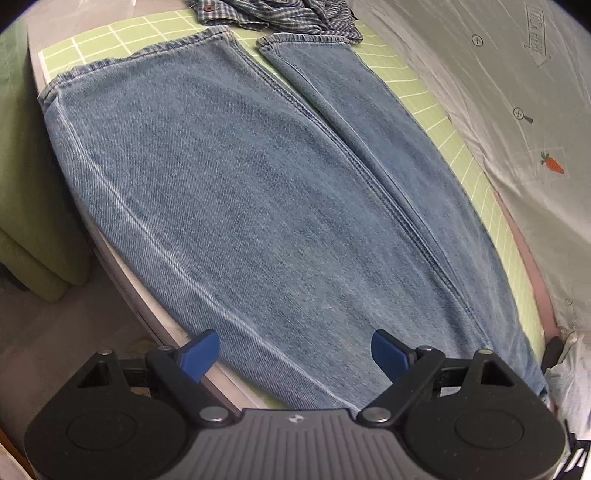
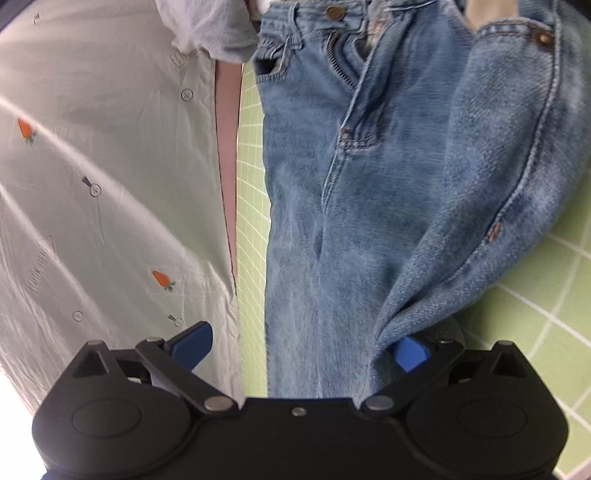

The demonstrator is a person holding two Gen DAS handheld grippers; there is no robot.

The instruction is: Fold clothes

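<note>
Left gripper (image 1: 295, 354) spread above jeans (image 1: 229, 192)

We see the jeans (image 1: 229, 192) lying on the gridded mat (image 1: 110, 37), legs side by side and hems at the mat's far end. Beyond the hems, a checked shirt (image 1: 280, 14) lies crumpled, partly on the mat. Beside the jeans, past the mat's edge, spreads a printed sheet (image 1: 517, 110).

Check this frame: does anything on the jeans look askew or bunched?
Yes. In the right wrist view the jeans have one hip side bunched and folded over near the waistband, and denim drapes onto the open right gripper.
</note>
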